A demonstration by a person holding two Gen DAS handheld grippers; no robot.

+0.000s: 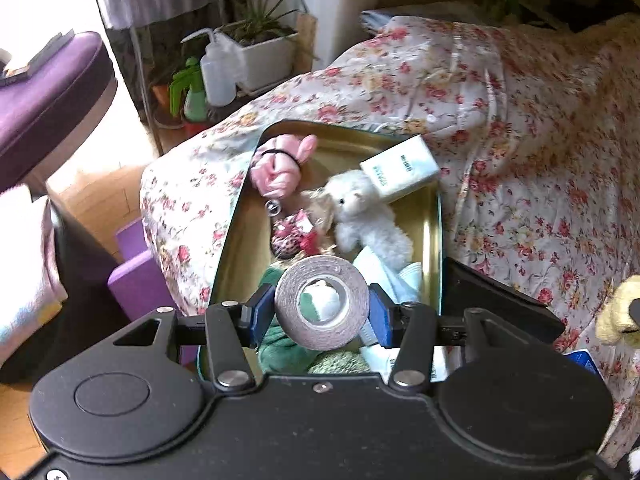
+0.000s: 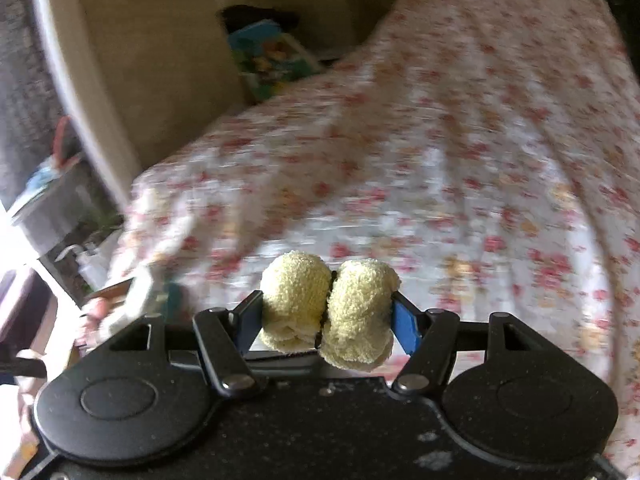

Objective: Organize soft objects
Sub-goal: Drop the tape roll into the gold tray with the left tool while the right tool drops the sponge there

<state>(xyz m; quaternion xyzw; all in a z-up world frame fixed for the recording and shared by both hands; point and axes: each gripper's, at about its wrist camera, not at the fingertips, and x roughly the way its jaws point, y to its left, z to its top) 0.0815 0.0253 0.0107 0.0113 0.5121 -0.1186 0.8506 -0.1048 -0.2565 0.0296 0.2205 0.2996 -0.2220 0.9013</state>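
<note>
My left gripper (image 1: 322, 312) is shut on a roll of grey tape (image 1: 322, 303), held over a gold metal tin (image 1: 430, 216) on the flowered bedspread (image 1: 540, 152). In the tin lie a white plush animal (image 1: 368, 220), a pink cloth bundle (image 1: 276, 168), a red patterned pouch (image 1: 292, 234), green cloth (image 1: 280, 344) and a white box (image 1: 400, 170) leaning on the rim. My right gripper (image 2: 326, 314) is shut on a yellow terry bundle (image 2: 328, 308) tied with a dark band, above the same bedspread (image 2: 440, 140); that view is blurred.
A yellow plush toy (image 1: 618, 312) lies on the bed at the right edge. Beyond the bed's corner stand a planter (image 1: 262, 52), a squeeze bottle (image 1: 216, 76) and a green sprayer (image 1: 192, 92). Purple blocks (image 1: 136, 276) sit on the floor. A colourful book (image 2: 272, 56) leans by the wall.
</note>
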